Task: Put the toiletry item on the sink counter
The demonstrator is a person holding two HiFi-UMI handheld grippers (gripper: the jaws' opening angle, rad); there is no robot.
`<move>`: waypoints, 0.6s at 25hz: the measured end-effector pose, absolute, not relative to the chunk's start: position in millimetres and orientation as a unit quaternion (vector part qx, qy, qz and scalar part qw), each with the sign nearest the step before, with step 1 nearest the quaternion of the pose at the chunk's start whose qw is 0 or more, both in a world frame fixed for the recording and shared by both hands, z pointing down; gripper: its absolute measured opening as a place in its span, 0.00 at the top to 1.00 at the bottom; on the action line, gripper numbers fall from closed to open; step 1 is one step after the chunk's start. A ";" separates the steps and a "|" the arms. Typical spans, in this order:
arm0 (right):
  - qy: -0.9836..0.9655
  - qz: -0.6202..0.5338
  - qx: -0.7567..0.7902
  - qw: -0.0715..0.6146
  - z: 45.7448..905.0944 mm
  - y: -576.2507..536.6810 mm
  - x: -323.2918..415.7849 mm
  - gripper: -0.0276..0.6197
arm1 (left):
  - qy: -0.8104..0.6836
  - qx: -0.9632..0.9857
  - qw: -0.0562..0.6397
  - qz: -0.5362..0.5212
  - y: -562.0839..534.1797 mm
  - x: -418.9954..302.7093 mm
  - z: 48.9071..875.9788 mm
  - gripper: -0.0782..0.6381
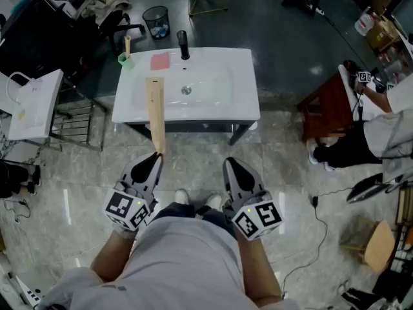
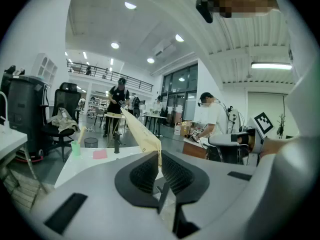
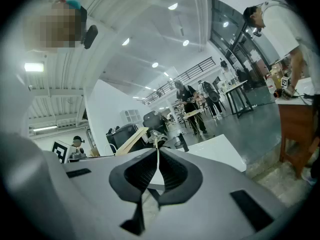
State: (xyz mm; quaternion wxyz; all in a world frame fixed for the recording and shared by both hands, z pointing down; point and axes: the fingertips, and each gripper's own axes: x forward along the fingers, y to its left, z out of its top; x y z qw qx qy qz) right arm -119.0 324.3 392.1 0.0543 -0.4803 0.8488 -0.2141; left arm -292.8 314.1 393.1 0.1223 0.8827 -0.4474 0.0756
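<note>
A long flat tan pack (image 1: 155, 112) reaches from my left gripper (image 1: 157, 155) up over the front left of the white sink counter (image 1: 245, 102). In the left gripper view the ridged jaws (image 2: 160, 153) are pressed on the tan pack (image 2: 142, 136), which slants up and to the left. My right gripper (image 1: 229, 162) hangs beside it, in front of the counter, shut with nothing in it. In the right gripper view its jaws (image 3: 158, 151) meet, and the tan pack (image 3: 131, 140) shows to the left.
On the counter stand a black faucet (image 1: 183, 44), a pink pad (image 1: 159, 61) and a green cup (image 1: 125, 59) with a stick in it. A white side table (image 1: 32, 105) is at the left, a red-brown cabinet (image 1: 329, 112) and a person (image 1: 387, 128) at the right.
</note>
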 end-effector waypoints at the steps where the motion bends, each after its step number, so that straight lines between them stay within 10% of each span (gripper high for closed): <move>1: 0.848 -0.215 -0.482 0.055 392.2 325.0 -121.1 0.91 | -0.446 0.884 0.119 0.078 314.6 -294.9 392.4 0.85; 15: 0.831 -0.202 -0.516 0.061 391.2 312.3 -144.1 0.91 | -0.414 0.900 0.117 0.066 296.3 -321.5 394.1 0.85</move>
